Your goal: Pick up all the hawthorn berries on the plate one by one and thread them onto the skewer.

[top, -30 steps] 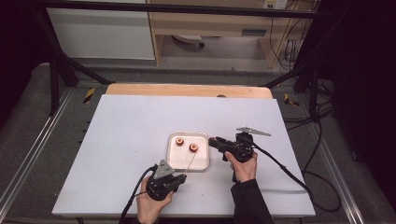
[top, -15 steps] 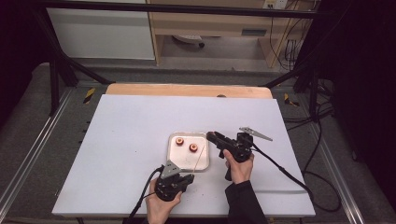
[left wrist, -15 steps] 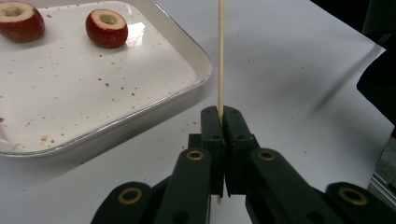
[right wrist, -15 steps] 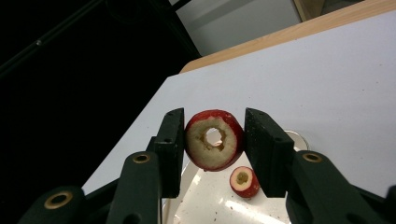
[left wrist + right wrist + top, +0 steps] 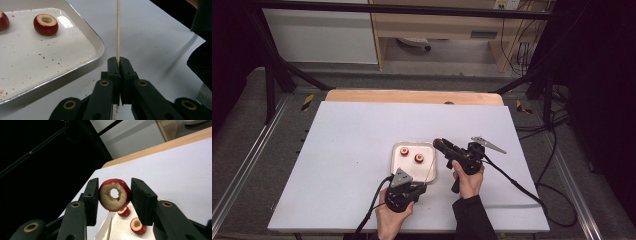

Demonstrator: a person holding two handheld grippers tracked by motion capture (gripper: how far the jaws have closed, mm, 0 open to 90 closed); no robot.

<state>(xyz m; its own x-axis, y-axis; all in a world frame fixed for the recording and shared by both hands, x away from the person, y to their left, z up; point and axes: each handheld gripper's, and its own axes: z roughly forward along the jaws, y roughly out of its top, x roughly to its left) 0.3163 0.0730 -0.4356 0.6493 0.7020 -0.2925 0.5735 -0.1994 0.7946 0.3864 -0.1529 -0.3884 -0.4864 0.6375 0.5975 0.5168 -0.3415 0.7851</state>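
Left claw (image 5: 118, 65) clamped tight on a thin pale wooden skewer (image 5: 118, 30), stick running straight out from the closed jaws, away from the hand. Right claw (image 5: 114, 195) gripping a cored red fruit piece with a round hole through its pale flesh (image 5: 114, 194), held above the desk. From above: left claw (image 5: 419, 186) at the near edge of the white desk (image 5: 347, 150), right claw (image 5: 438, 144) just right of the white rounded-corner tray (image 5: 431, 172), which carries two more cored red pieces (image 5: 419, 158). Key relation, as judged: skewer's long axis pointing toward the far side, held fruit lying farther and slightly right of the tip, bore turned toward the right claw's own camera (not clearly toward the stick). Likely needed next: lining the bore up with the skewer's axis before threading.
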